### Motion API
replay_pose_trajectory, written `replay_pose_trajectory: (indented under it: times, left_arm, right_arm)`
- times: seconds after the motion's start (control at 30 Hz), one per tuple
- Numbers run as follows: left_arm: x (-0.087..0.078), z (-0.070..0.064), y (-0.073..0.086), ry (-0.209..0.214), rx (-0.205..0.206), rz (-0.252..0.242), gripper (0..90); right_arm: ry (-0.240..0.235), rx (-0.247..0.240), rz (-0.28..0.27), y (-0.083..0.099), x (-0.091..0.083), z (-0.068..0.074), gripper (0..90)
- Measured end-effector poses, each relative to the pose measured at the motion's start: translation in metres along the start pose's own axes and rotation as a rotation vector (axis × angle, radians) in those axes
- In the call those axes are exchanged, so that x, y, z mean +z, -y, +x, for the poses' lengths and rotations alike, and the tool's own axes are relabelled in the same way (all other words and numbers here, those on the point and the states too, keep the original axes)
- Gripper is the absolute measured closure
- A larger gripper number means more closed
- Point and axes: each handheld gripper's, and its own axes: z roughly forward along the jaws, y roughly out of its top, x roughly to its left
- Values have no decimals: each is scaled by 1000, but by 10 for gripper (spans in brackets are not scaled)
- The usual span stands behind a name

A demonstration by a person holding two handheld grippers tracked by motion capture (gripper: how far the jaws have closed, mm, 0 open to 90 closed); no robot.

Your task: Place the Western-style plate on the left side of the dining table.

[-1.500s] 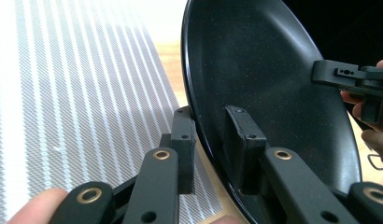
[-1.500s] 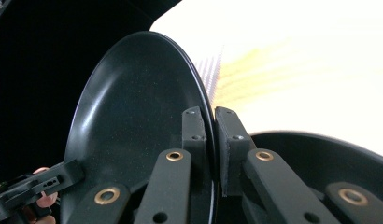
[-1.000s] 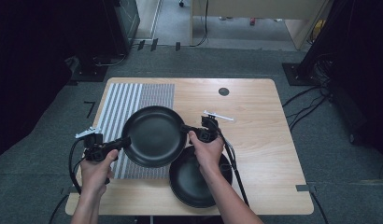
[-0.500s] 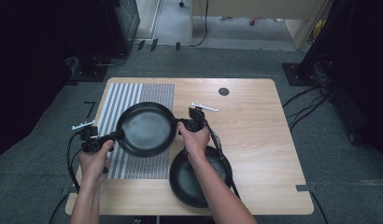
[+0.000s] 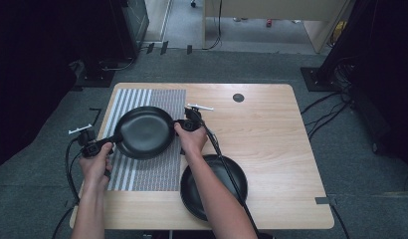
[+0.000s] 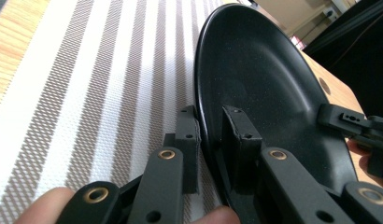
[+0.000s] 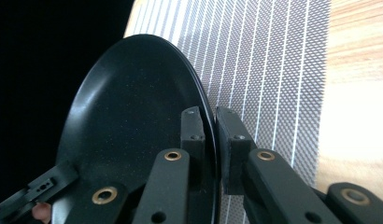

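Our left gripper (image 5: 95, 148) is clamped on the plate (image 5: 145, 132) rim at nine o'clock. Over the last second we've carried the plate up-left onto the striped mat (image 5: 142, 169), so placing looks close. Our right gripper (image 5: 184, 124) pinches its three o'clock rim. A second plate (image 5: 232, 196) sits at five o'clock.

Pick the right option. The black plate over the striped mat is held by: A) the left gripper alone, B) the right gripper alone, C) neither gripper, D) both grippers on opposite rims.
D: the left gripper and the right gripper each clamp the rim of the plate from opposite sides, above the mat.
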Motion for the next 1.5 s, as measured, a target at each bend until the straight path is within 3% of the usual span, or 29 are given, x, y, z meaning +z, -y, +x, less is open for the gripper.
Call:
replay_pose_trajectory:
  times: [0.33,0.7,0.87,0.93,1.0,1.07,1.13,1.17,1.37,1.5]
  left_arm:
    - [28,8,-2,-30,-27,24,774]
    - [34,12,-3,-70,-17,21,760]
    - [36,12,-1,-85,6,30,743]
    - [35,9,0,-107,49,31,722]
    - [34,4,3,-143,107,24,659]
    - [32,1,3,-179,142,22,526]
    - [26,1,2,-193,130,40,427]
    - [23,1,1,-202,115,48,363]
    - [2,-5,5,-237,149,23,136]
    - [-8,-9,15,-237,183,19,97]
  right_arm:
    - [62,-3,6,-9,21,-10,822]
    - [70,-53,9,-14,32,-10,822]
    - [69,-75,7,-13,34,-11,824]
    - [84,-115,7,-13,35,-8,815]
    - [109,-169,13,-12,35,-4,781]
    - [139,-215,12,-13,31,1,701]
    - [216,-278,22,-14,26,6,660]
    - [219,-299,26,-16,23,7,620]
    - [124,-392,-32,-28,-3,8,405]
    - [128,-426,-49,-29,-24,4,392]
